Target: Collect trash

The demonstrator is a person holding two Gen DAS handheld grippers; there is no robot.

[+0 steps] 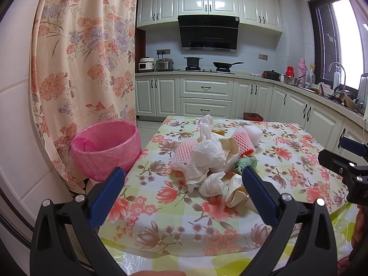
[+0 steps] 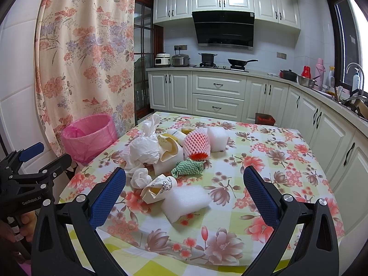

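I see the trash pile (image 2: 170, 154) in the middle of my flowery bench (image 2: 264, 161): tissues, a paper cup (image 2: 158, 188), foam block (image 2: 186, 200). The pink bin (image 1: 105, 147) stands beside the bench by the curtain (image 1: 85, 57). My left claw (image 1: 184, 195) and right claw (image 2: 185, 195) are both wide apart, holding nothing. The left claw's body reads "GenRoboLAI".
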